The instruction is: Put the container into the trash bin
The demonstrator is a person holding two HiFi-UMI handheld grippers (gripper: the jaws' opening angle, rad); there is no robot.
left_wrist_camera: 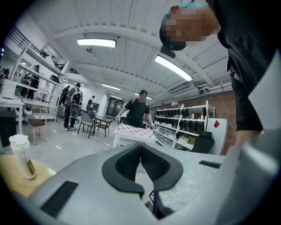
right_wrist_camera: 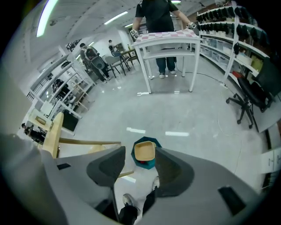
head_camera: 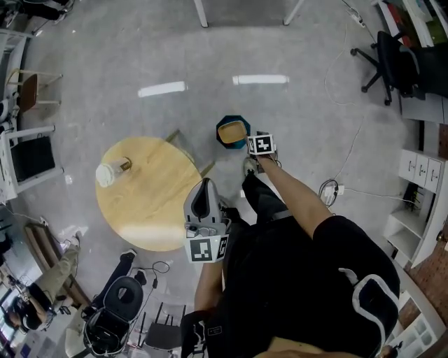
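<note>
Large workshop room with a grey polished floor, light strips mirrored on it. At the right side a black office chair and a thin cable across the floor. Far off in the right gripper view, a white table with a checked cloth and a person behind it. Nearer, a round wooden table with a pale top, and close to its left edge in the head view a lidded cup, upright. Just beside this table, at its upper right in the head view, a teal trash bin standing on the floor. In the mouth of the bin the container, a tan square tray, open side up and filling most of the opening; how deep inside, not possible to tell. Right gripper above the bin, pointing steeply down, jaws wide apart and holding nothing. In its own view the container and the bin visible below through the gap between the two dark pads, untouched by them; lower in that gap a shoe of the person. Left gripper at the right edge of the round table in the head view, pointing almost level, jaws pressed together and empty.
</note>
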